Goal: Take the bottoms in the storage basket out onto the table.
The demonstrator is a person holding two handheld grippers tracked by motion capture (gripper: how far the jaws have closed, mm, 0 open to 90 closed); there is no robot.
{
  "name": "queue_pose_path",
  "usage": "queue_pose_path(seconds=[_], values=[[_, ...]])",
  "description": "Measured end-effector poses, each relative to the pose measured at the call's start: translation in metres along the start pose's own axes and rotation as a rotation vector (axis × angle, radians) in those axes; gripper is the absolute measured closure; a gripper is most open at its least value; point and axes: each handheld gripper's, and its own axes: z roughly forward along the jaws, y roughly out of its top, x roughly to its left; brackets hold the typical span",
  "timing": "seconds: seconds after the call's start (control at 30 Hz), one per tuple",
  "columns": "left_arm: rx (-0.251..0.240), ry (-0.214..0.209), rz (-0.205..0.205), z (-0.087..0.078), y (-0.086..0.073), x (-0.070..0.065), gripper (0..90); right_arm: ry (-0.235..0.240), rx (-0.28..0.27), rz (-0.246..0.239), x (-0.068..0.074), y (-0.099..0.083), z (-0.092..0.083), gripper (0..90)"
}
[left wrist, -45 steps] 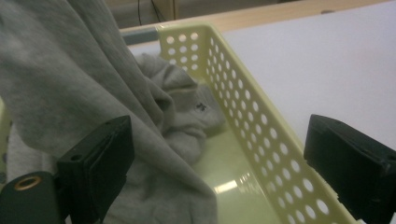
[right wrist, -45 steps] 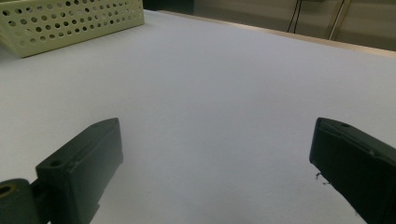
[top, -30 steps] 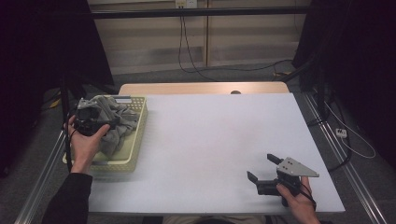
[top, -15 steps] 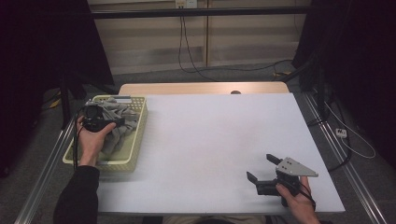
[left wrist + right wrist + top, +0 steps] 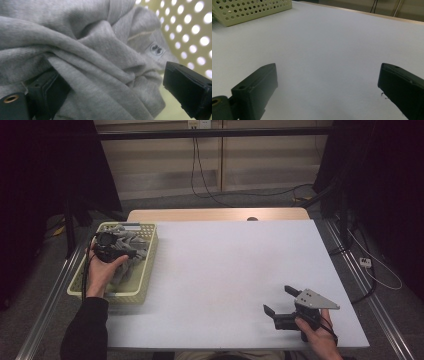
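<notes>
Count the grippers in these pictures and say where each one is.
2. The left gripper is down in the yellow basket at the table's left edge, jaws open around the grey cloth. The right gripper rests open near the table's front right corner.

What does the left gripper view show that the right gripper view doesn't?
The left gripper view looks close into folds of grey cloth, with a small printed mark on it; the left gripper has its jaws open, spread around the cloth, one jaw partly buried in it. The right gripper view looks over the bare white table, with the right gripper open over nothing. Both show the perforated pale yellow basket: its inner wall in the left gripper view, its outside in the right gripper view.
</notes>
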Motion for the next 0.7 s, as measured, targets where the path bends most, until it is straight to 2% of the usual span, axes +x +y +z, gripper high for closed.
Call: queue_pose_path(seconds=[0.07,0.13,0.27,0.37,0.47,0.5,0.53,0.57,0.6,0.63,0.7], values=[[0.000,-0.003,-0.023,0.002,0.000,0.000,7.8,0.000,0.000,-0.001,0.000,0.000,0.000,2.7],[0.014,0.001,0.005,0.004,-0.002,0.000,7.7,0.000,0.002,-0.001,0.000,0.000,0.000,2.7],[0.106,-0.018,0.032,0.011,-0.004,-0.006,2.8,0.001,0.003,0.000,0.000,0.000,0.001,2.7],[0.132,0.001,0.038,0.013,-0.005,-0.007,3.1,0.002,0.003,-0.001,0.000,0.000,0.000,2.7],[0.184,0.032,0.077,0.018,-0.006,-0.010,3.4,0.002,0.004,-0.001,0.000,0.000,0.001,2.7],[0.200,0.034,0.076,0.020,-0.007,-0.012,3.4,0.003,0.004,-0.001,0.000,0.000,0.001,2.7],[0.215,0.041,0.092,0.021,-0.007,-0.013,3.4,0.004,0.004,-0.001,0.000,0.000,0.001,2.7],[0.223,0.045,0.087,0.022,-0.007,-0.013,3.5,0.004,0.004,-0.001,0.000,0.000,0.001,2.7],[0.231,0.046,0.083,0.021,-0.006,-0.012,5.1,0.004,0.004,-0.002,0.000,0.000,0.001,2.7],[0.236,0.057,0.082,0.020,-0.006,-0.012,9.0,0.003,0.004,-0.002,0.000,0.000,0.001,2.7],[0.241,0.052,0.067,0.019,-0.006,-0.010,17.4,0.004,0.004,-0.002,0.001,0.000,0.001,2.7]])
